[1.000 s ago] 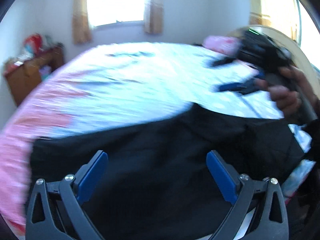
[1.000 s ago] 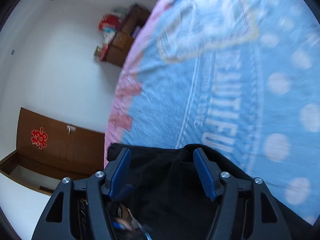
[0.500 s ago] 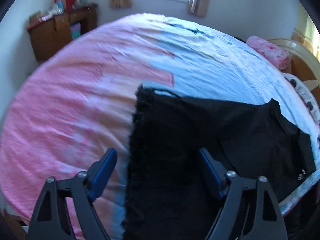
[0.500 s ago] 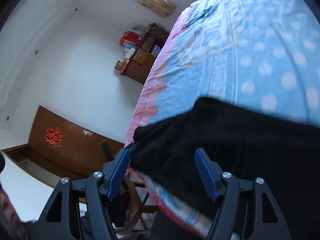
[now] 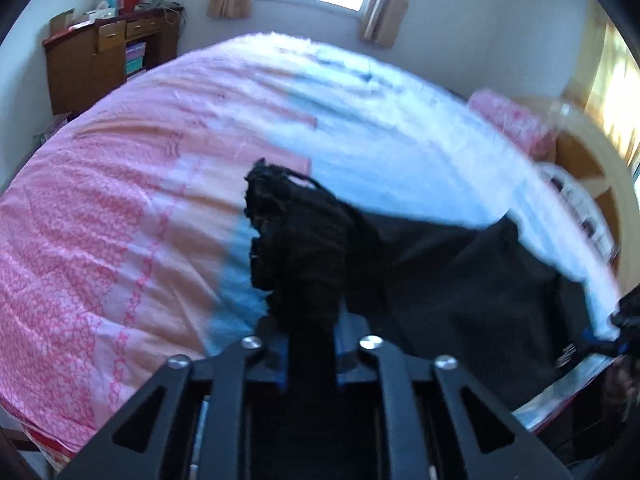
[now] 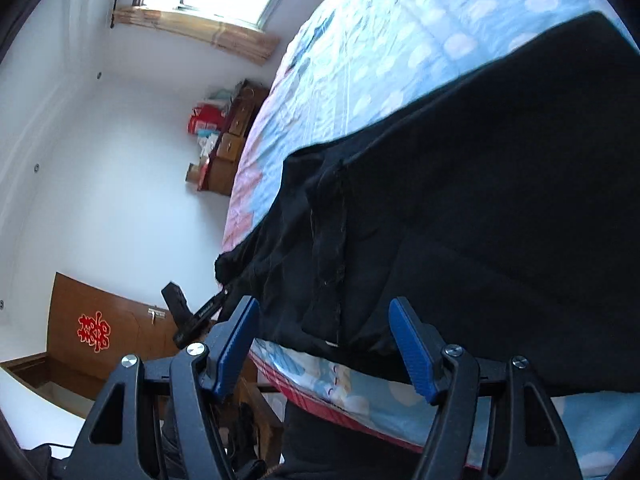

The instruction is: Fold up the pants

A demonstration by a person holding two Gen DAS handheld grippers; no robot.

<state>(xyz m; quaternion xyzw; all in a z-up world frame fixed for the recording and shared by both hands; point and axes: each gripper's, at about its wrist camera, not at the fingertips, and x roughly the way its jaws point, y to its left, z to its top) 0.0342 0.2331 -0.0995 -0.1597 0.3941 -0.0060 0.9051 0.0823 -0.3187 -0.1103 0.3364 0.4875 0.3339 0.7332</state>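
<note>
Black pants point(image 5: 460, 264) lie across the near edge of the bed, also seen in the right wrist view point(image 6: 480, 200). My left gripper point(image 5: 310, 356) is shut on a bunched end of the pants point(image 5: 296, 240) and holds it lifted above the bedspread. My right gripper point(image 6: 324, 344) is open and empty, its blue pads on either side of a fold of the pants at the bed's edge, not touching it. The right gripper also shows at the far right of the left wrist view point(image 5: 612, 336). The left gripper shows in the right wrist view point(image 6: 192, 316).
The bedspread is pink point(image 5: 100, 220) on the left and light blue point(image 5: 380, 120) on the right. A wooden cabinet point(image 5: 108, 56) stands by the far wall. A pink pillow point(image 5: 516, 120) and a headboard point(image 5: 592, 168) are at the right. A brown door point(image 6: 100, 340) is beyond the bed.
My left gripper has closed on the end of the pants and lifted it into a bunch. My right gripper has stayed open and moved closer to the pants at the bed's edge.
</note>
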